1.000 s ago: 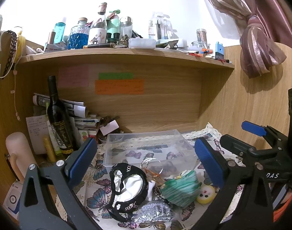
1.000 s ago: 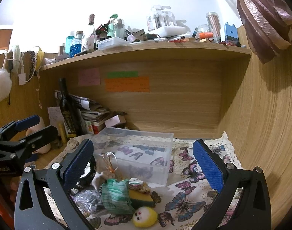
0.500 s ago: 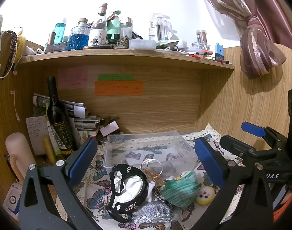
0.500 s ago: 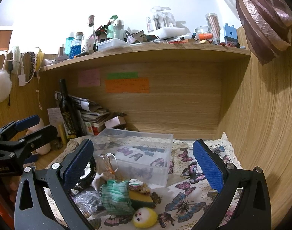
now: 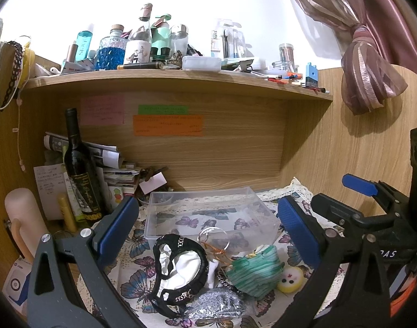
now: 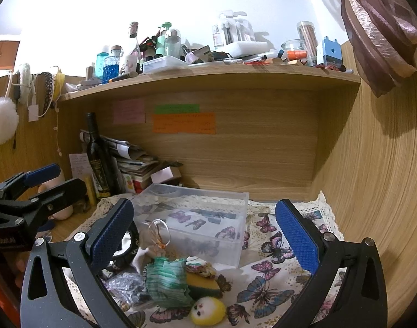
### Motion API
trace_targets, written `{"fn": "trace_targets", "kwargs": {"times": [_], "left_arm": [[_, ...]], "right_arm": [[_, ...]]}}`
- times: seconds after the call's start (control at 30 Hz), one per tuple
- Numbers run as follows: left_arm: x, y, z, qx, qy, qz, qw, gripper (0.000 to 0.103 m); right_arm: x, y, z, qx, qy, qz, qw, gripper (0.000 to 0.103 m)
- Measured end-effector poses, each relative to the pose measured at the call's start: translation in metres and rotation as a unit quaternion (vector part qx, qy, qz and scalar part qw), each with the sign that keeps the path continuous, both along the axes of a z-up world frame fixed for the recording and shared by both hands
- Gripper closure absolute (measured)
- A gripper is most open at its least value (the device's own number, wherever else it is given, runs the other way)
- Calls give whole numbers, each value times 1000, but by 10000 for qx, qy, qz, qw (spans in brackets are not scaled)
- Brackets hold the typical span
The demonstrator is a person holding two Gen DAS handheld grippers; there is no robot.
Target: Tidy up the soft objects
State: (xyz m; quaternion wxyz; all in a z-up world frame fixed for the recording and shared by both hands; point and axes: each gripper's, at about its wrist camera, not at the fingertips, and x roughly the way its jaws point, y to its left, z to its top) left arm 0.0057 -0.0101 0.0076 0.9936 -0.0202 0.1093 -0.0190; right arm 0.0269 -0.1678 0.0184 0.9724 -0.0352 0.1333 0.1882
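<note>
- On the butterfly-print cloth with a lace edge (image 6: pixel 266 278), a clear rectangular plastic box (image 5: pixel 208 213) stands open-topped with nothing in it but the cloth pattern showing through; its long axis runs left to right along the wooden back panel.
- Just in front of the box lies the heap of soft things, the largest a black-trimmed white fabric piece with chain detail (image 5: pixel 178 268), its long axis running from the box toward the left wrist camera.
- Beside it on the right sits a crumpled green-and-white striped cloth (image 5: pixel 253 273) (bunched, so no clear direction), touching a silver glittery pouch (image 5: pixel 216 304) at the front.
- A small round yellow plush with a face (image 6: pixel 208 311) rests at the right of the striped cloth, face up in the left wrist view.
- A yellow-and-green sponge (image 6: pixel 201 281) lies behind the plush, against the striped cloth.
- The left gripper (image 5: pixel 205 235) hangs above the heap, blue pads wide apart, holding nothing.
- The right gripper (image 6: pixel 205 235) likewise stands spread wide and bare over the same heap.
</note>
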Motion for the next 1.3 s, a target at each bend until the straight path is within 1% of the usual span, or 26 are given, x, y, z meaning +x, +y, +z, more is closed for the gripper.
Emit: {"fn": "trace_targets", "kwargs": {"times": [0.53,0.67,0.73,0.8,0.83,0.87,0.93,0.97,1.1,1.17,1.3], "left_arm": [[2,-2,-2,-15,51,-107,9999,0],[6,2,-5,-63,147,-172,9997,0],[9,6,-7,-95,199,-191,9996,2],[12,11,-9,-74,301,-103,9995,18],[15,15,-9,-56,389,-60,9992,20],[18,20,-10,-74,467,-20,9989,20],[22,34,-14,-159,574,123,9982,21],[24,40,-16,-178,632,162,9977,23],[31,58,-37,-195,1037,218,9942,24],[37,62,-54,-203,1367,203,9902,25],[45,63,-84,-303,1854,96,9821,25]], "right_arm": [[2,-1,-1,21,19,14,10000,0],[4,1,-3,-38,11,55,10000,0],[4,3,-4,-81,-37,-24,10000,0],[7,3,-7,-78,19,8,10000,0],[9,2,-8,-48,65,17,10000,2],[11,2,-10,-44,94,18,9999,7],[16,1,-13,-36,208,9,9998,12],[19,0,-16,-31,277,25,9996,13],[27,1,-32,-96,584,149,9981,14],[30,5,-41,-188,730,209,9969,14],[33,13,-58,-288,1062,415,9931,14]]}}
